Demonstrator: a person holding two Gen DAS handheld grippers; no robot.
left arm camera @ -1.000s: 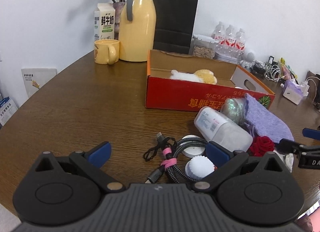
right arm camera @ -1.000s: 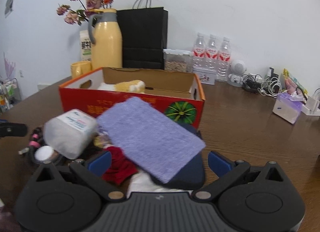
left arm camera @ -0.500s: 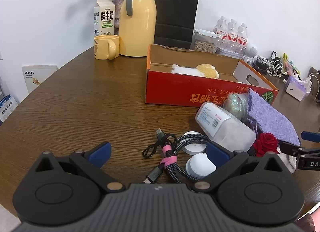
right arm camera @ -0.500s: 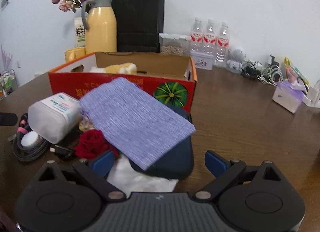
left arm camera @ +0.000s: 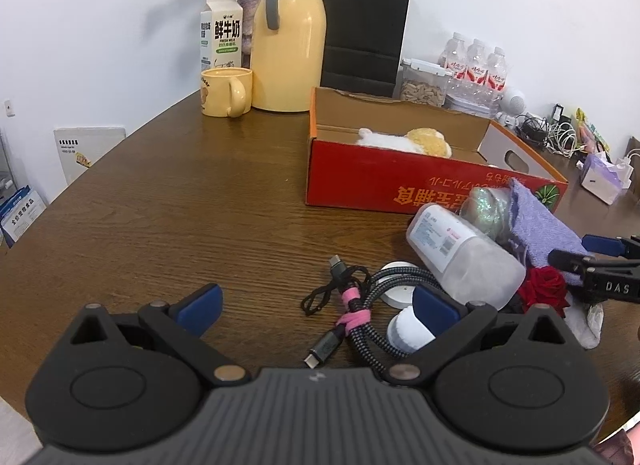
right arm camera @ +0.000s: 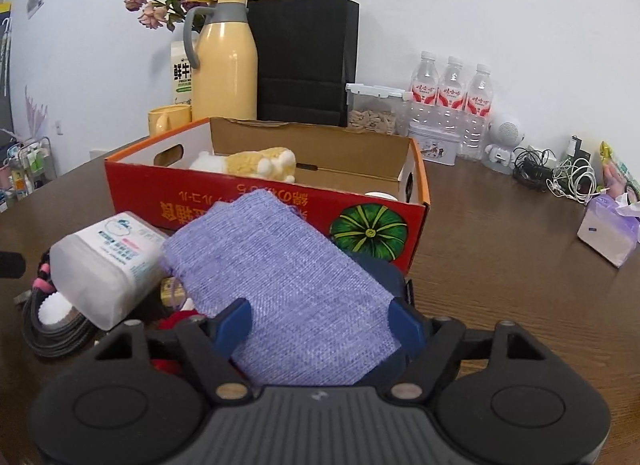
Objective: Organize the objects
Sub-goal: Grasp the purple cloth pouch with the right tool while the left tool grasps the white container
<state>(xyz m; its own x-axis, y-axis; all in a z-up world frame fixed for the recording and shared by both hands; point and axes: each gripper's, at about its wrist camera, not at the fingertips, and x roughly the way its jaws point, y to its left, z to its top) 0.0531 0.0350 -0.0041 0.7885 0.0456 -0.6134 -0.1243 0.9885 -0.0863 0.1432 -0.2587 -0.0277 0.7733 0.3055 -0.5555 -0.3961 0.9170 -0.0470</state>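
One pouch (right arm camera: 288,289) is seen between the closing jaws of the right gripper (right arm camera: 320,323), before one box (right arm camera: 384,221); contact is unclear. The left gripper (left arm camera: 316,305) is held open. Three bottles (right arm camera: 452,105) are counted.

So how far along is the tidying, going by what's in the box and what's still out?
Done: only the plush toy lies in the red box. In hand: the right gripper is closing around the purple pouch. Left: the bottle, cable and rose still sit outside; the left gripper is open, empty.
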